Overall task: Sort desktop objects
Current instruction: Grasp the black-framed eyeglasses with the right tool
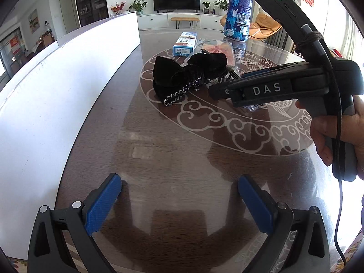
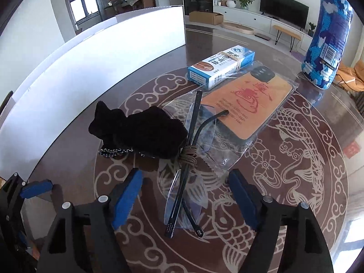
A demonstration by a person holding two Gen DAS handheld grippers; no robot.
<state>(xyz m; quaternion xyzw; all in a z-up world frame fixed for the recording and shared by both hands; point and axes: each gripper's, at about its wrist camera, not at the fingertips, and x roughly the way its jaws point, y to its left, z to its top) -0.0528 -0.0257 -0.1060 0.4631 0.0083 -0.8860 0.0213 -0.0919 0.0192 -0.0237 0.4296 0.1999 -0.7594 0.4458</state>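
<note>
A black velvet pouch (image 2: 141, 134) (image 1: 182, 75) lies on the dark glass table. Beside it lie folded rimless glasses (image 2: 186, 193) with their temples tied by brown cord. Behind them are an orange phone case in clear plastic (image 2: 248, 104) and a blue-white medicine box (image 2: 221, 67) (image 1: 184, 44). My right gripper (image 2: 185, 195) is open, low over the glasses, with one finger on each side of them. In the left wrist view the right gripper (image 1: 218, 88) reaches in from the right beside the pouch. My left gripper (image 1: 179, 201) is open and empty over bare table.
A tall white panel (image 1: 56, 86) (image 2: 91, 52) curves along the table's left side. A blue camouflage cylinder (image 2: 327, 38) (image 1: 238, 9) stands at the far right. The table (image 1: 170, 141) carries a pale carp and cloud pattern.
</note>
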